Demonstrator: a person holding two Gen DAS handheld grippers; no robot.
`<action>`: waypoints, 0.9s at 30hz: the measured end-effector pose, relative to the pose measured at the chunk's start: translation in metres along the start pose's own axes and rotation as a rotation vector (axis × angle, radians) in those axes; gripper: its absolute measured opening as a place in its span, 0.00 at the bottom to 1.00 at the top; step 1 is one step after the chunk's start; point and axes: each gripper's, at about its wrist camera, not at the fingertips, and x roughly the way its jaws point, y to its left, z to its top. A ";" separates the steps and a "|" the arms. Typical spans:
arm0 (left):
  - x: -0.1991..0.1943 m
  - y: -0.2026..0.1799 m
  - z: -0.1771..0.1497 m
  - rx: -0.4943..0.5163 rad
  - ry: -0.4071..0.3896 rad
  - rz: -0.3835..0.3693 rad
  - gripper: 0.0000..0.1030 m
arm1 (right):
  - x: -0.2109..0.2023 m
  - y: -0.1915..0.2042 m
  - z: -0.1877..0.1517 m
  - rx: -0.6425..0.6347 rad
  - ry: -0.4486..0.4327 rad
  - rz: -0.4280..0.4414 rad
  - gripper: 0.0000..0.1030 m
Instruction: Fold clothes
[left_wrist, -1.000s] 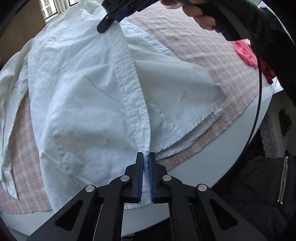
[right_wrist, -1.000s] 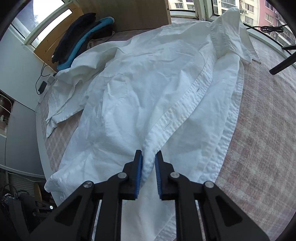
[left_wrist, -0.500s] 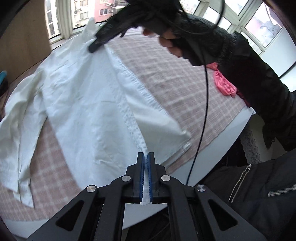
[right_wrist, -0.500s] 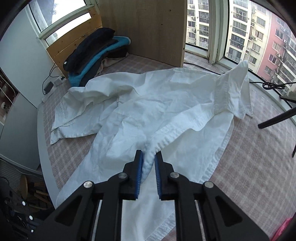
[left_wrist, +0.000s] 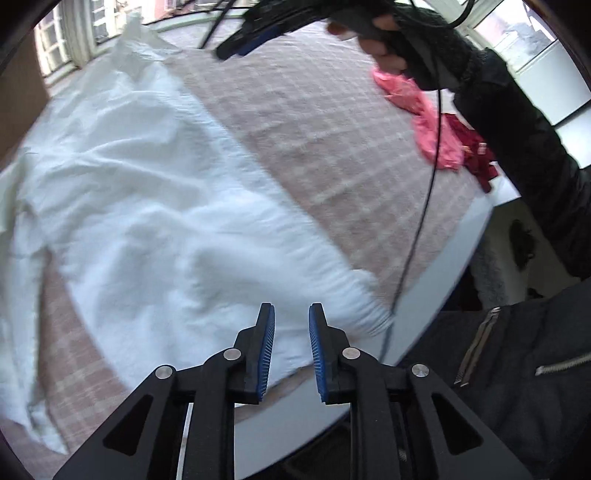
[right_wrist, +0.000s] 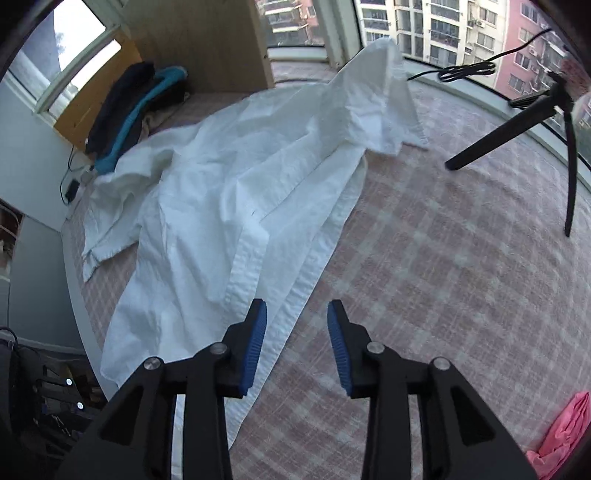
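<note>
A white button-up shirt (left_wrist: 155, 206) lies spread and rumpled on the pink checked tablecloth (left_wrist: 325, 140); it also shows in the right wrist view (right_wrist: 236, 192). My left gripper (left_wrist: 291, 347) is open and empty above the shirt's hem near the table's front edge. My right gripper (right_wrist: 297, 343) is open and empty, hovering just right of the shirt's button placket. The right gripper also shows at the top of the left wrist view (left_wrist: 251, 40), held above the cloth, apart from the shirt.
A pink garment (left_wrist: 432, 122) lies at the table's right side, also in the right wrist view (right_wrist: 561, 439). Dark and teal clothes (right_wrist: 136, 107) are piled at the far left by a wooden panel. A black tripod leg (right_wrist: 506, 136) stands far right. A cable (left_wrist: 421, 221) hangs from my right hand.
Both grippers have opened and let go of the shirt's placket. The shirt has dropped onto the table and both grippers have pulled up and away from it.
</note>
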 end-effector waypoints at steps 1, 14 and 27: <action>0.000 0.008 0.000 -0.011 0.002 0.024 0.19 | -0.001 -0.005 0.009 0.018 -0.024 -0.019 0.33; 0.033 0.054 0.003 -0.087 0.037 0.039 0.19 | 0.100 -0.041 0.133 0.202 0.011 -0.002 0.33; 0.049 0.071 -0.002 -0.099 0.076 0.023 0.19 | 0.121 -0.050 0.151 0.309 0.035 -0.024 0.33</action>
